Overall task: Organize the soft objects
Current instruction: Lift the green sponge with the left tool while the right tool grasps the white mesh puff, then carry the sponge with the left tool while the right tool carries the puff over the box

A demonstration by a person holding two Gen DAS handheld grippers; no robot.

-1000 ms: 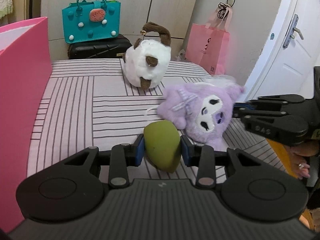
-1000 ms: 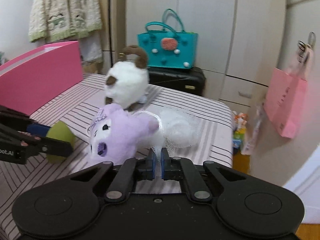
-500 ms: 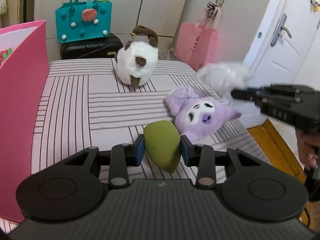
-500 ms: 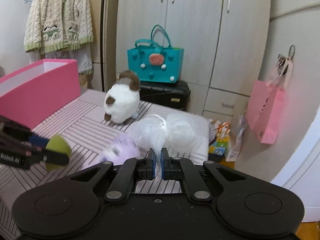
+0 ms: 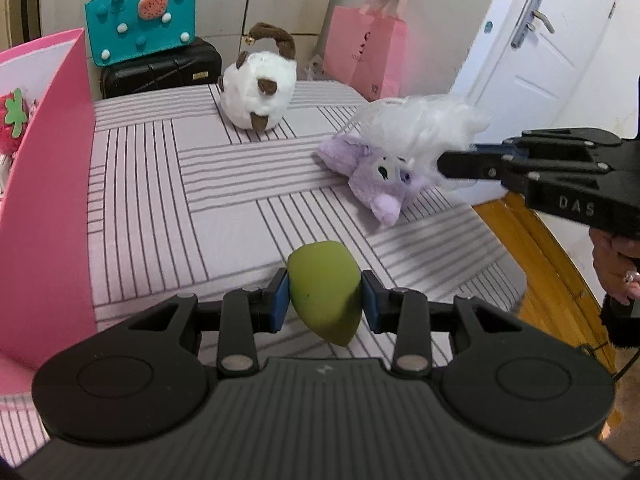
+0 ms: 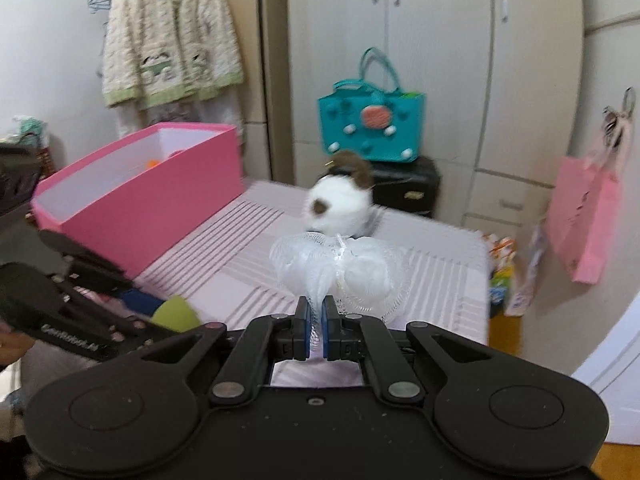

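Observation:
My left gripper (image 5: 323, 305) is shut on a green egg-shaped sponge (image 5: 326, 288) and holds it above the striped bed (image 5: 160, 184). My right gripper (image 6: 315, 322) is shut on a white mesh bath puff (image 6: 340, 266) and holds it in the air; the puff also shows in the left wrist view (image 5: 416, 128), over a purple plush (image 5: 380, 176) lying at the bed's right edge. A white and brown plush (image 5: 258, 88) sits at the far end of the bed. A pink box (image 6: 136, 196) stands along the bed's left side, with a red plush (image 5: 10, 128) inside.
A teal bag (image 5: 144, 12) rests on a black suitcase (image 5: 160, 72) behind the bed. A pink paper bag (image 5: 364, 56) hangs by the white door (image 5: 560, 48). Wooden floor (image 5: 540, 248) lies right of the bed. A cardigan (image 6: 168, 40) hangs by the wardrobe.
My right gripper has lifted the white puff off the bed and swung left. The purple plush tipped over and stayed down. My left gripper rose and pulled back with the sponge.

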